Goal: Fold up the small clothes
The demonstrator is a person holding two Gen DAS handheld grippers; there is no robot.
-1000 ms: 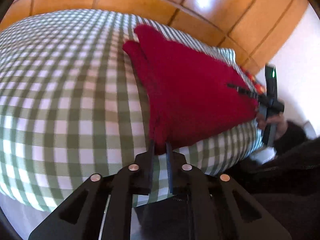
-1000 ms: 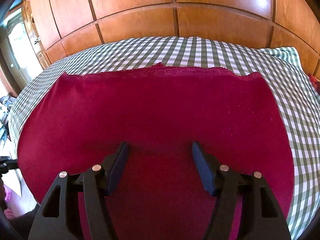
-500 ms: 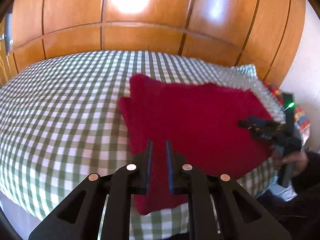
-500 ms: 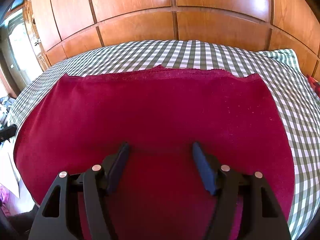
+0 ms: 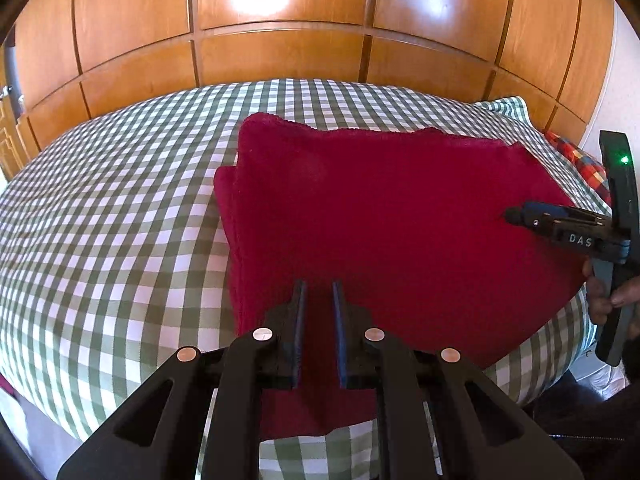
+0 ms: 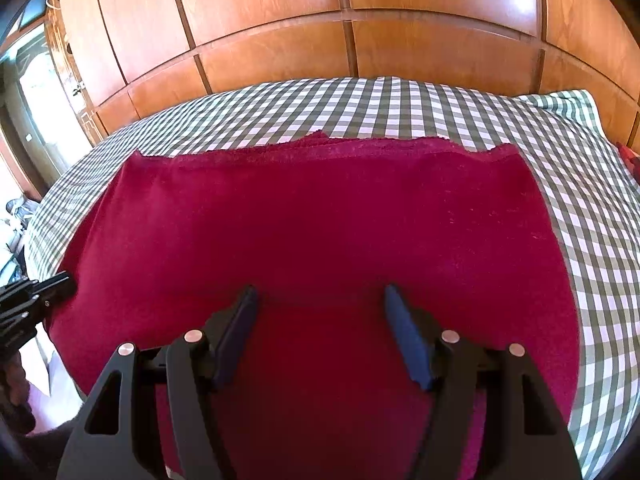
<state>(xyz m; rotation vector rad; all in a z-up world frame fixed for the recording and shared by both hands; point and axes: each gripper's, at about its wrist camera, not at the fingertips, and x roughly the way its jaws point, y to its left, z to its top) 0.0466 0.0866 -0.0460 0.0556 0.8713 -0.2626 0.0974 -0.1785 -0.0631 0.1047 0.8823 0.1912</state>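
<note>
A dark red cloth [image 5: 400, 220] lies flat on the green-and-white checked bed [image 5: 100, 220], with a second layer showing along its left side. My left gripper [image 5: 318, 286] hovers over the cloth's near left part. Its jaws are shut to a thin slit with nothing pinched between them. In the right wrist view the cloth [image 6: 320, 220] fills the middle, and my right gripper [image 6: 318, 296] stands wide open just above it, gripping nothing. The right gripper [image 5: 510, 214] shows at the cloth's right edge, held by a hand [image 5: 612, 300]. The left gripper [image 6: 60, 284] shows at the cloth's left edge.
Wooden wardrobe panels [image 5: 280, 52] stand right behind the bed. A multicoloured checked item [image 5: 580, 160] lies at the bed's far right corner. The bed's front edge drops off below my left gripper. A bright doorway [image 6: 24, 120] is off to the left.
My left gripper has swung in from the cloth's corner and levelled out over its near left part, and it now shows in the right wrist view. The right gripper has stayed still.
</note>
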